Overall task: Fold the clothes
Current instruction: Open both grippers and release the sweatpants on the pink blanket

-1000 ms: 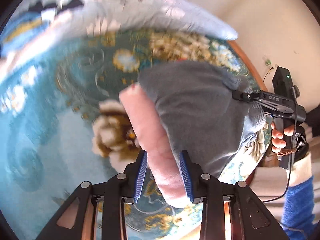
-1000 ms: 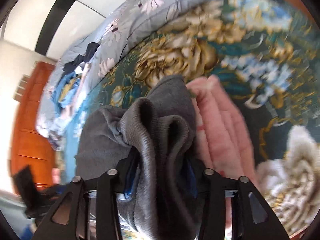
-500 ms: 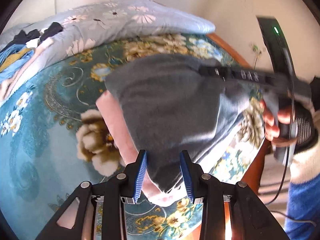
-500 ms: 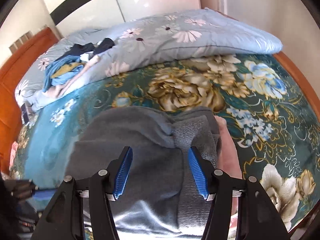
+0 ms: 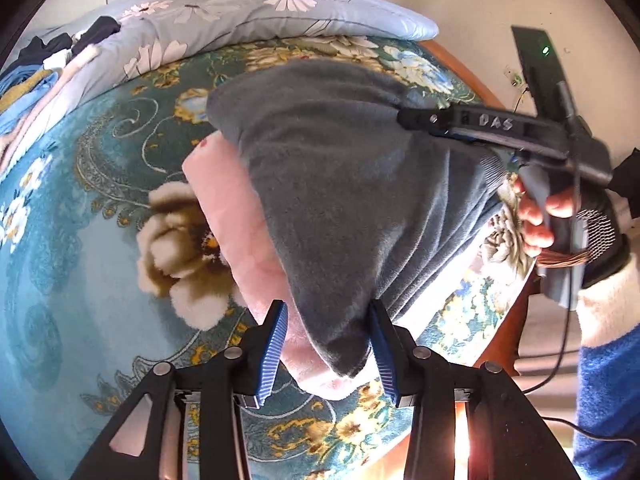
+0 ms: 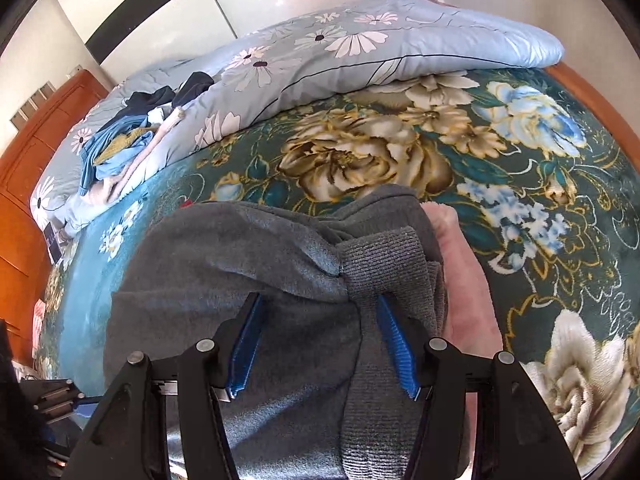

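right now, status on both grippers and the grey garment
Left gripper open, right gripper open. Grey garment folded, lying over pink garment on the bedspread. Nothing in the way.

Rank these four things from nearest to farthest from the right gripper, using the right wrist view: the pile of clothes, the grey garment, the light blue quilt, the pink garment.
1. Grey garment: between the open fingers of the right gripper.
2. Pink garment: just right, under the grey one.
3. Light blue quilt: across the far bed.
4. Pile of clothes: far left, on the quilt.
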